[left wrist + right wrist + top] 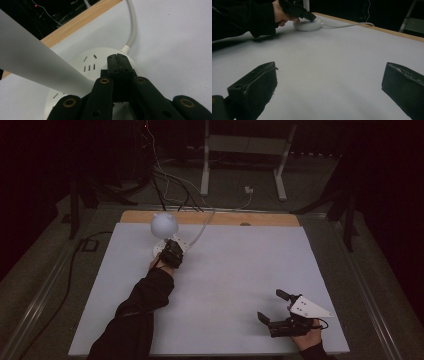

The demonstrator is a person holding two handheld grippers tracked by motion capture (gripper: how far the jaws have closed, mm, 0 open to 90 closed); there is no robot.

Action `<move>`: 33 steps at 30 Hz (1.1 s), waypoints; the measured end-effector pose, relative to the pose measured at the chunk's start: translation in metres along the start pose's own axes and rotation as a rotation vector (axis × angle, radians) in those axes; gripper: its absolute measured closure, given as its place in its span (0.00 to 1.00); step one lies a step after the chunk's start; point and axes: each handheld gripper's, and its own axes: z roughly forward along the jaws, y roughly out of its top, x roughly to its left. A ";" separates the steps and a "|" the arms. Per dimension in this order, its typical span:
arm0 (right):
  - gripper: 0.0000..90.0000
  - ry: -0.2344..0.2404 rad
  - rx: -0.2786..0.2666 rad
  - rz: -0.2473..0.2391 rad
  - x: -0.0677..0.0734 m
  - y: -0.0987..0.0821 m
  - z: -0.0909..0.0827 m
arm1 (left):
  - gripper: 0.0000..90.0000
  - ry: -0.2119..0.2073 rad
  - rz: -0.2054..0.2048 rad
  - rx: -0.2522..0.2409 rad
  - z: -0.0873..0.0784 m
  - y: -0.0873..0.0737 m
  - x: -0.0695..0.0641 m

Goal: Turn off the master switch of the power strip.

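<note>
My left gripper (121, 63) has its two ribbed black jaws pressed flat together with nothing between them, and their tips rest on the top of the lamp base (100, 65). That base is a round, smooth white plastic disc with short socket slots cut into its upper face. In the right gripper view a small blue light glows right at the jaw tips, on the base's top (308, 25). A thick white cord (133, 27) leaves the base's edge and runs away toward the far side of the table, curving over the light wooden strip (210, 218) along that edge. From the base a smooth, pale stem (37, 67) rises at a slant to a round white globe head (164, 223), which leans toward the far left corner. The whole lamp sits near the far left of the matte white tabletop (240, 270).

My right gripper (272, 307) lies low near the table's near right corner, well apart from the lamp, jaws spread wide and holding nothing. Its blocky black pads (259, 82) look rubbery with slightly frayed edges, pointing across the bare surface toward the lamp.
</note>
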 end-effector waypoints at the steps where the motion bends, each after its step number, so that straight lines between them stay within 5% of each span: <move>1: 0.00 0.000 0.001 0.000 0.000 0.000 0.000 | 1.00 0.002 -0.004 -0.004 0.000 -0.001 0.000; 21: 0.00 0.003 0.007 -0.003 0.001 -0.001 0.001 | 1.00 -0.014 0.079 0.046 0.003 0.008 0.001; 33: 0.00 0.006 0.008 -0.004 0.002 0.000 0.002 | 1.00 -0.033 0.177 0.099 0.004 0.017 0.000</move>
